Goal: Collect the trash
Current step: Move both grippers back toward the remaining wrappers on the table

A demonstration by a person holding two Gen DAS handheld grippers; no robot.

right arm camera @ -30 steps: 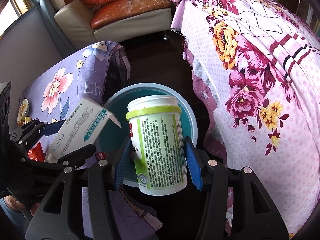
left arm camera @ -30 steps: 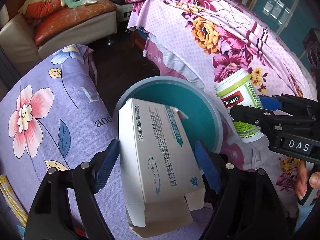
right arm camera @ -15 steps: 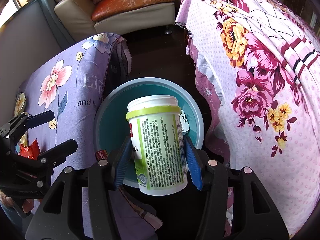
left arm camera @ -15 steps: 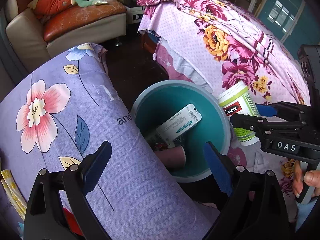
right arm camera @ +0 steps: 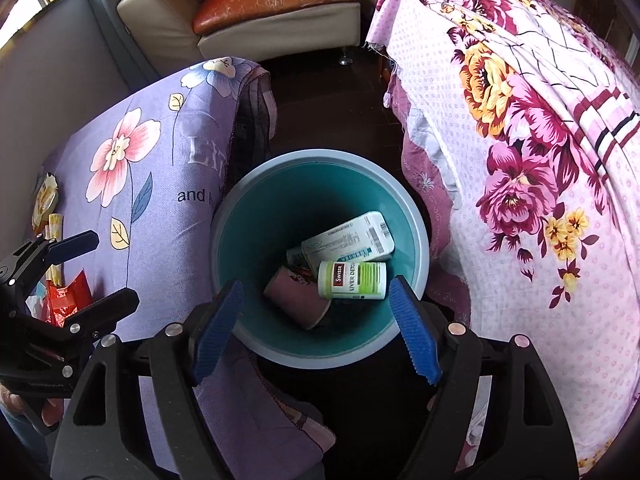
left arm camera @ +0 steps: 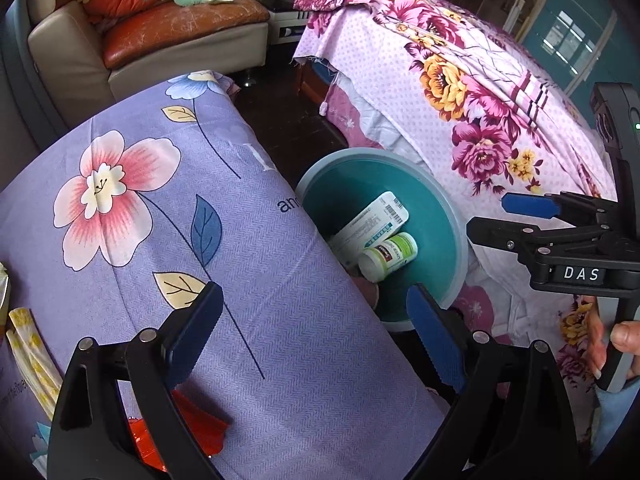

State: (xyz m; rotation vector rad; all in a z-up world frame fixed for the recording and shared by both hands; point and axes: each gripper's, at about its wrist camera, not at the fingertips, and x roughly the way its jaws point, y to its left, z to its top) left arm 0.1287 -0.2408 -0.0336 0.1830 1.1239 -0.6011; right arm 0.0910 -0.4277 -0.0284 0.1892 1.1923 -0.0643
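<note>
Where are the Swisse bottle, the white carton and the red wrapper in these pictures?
Swisse bottle (right arm camera: pixel 354 280): right wrist view, on its green label, lying in the bin.
White carton (right arm camera: pixel 352 238): right wrist view, on its printed face.
Red wrapper (right arm camera: pixel 66 298): right wrist view, on its crinkled foil.

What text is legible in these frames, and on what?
"Swisse" and "LIVER DETOX": white-and-green bottle in the teal bin.
"DAS": body of the right gripper.
"and", plus pale partial letters "LI": purple floral cloth.
White carton in the bin: barcode and print too small to read.
</note>
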